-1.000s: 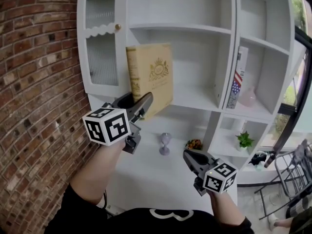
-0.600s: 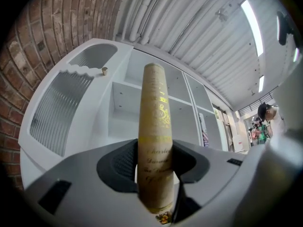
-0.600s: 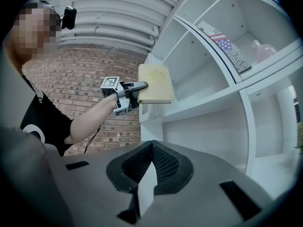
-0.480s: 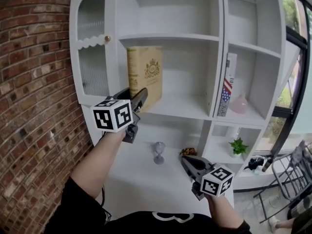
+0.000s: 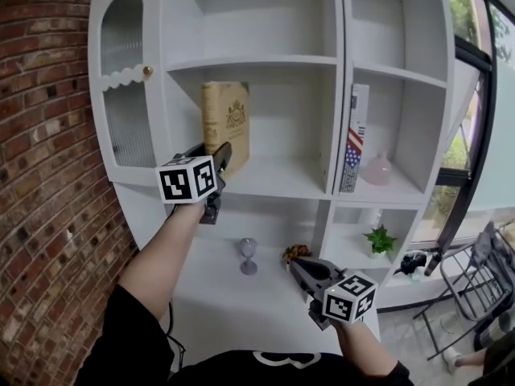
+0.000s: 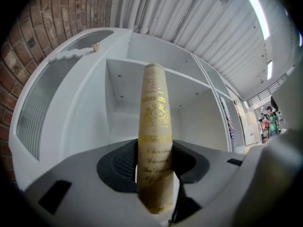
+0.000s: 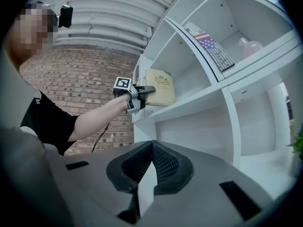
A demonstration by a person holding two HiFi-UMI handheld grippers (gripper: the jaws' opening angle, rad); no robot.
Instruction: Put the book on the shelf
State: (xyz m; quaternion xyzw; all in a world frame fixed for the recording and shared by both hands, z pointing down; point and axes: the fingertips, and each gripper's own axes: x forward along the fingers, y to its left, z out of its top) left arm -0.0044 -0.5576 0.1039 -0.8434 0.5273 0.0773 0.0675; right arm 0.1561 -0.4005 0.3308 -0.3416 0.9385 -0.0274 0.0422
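A tan book (image 5: 225,123) with gold print stands upright in the middle compartment of the white shelf unit (image 5: 273,185), near its left wall. My left gripper (image 5: 216,163) is shut on the book's lower spine edge. In the left gripper view the spine (image 6: 155,126) rises straight up between the pads, and the compartment lies behind it. My right gripper (image 5: 302,270) hangs low in front of the lower shelf, shut and empty. The right gripper view shows the book (image 7: 161,93) resting on the shelf board with the left gripper (image 7: 142,96) on it.
A flag-spined book (image 5: 354,139) and a pink vase (image 5: 376,170) occupy the compartment to the right. Below stand a purple goblet (image 5: 249,256), small flowers (image 5: 296,253) and a potted plant (image 5: 378,240). A glass cabinet door (image 5: 125,95) and brick wall (image 5: 40,175) are at left.
My left gripper has carried the book forward into the compartment, and the book has gone from tilted to upright. The right gripper stays low and shut.
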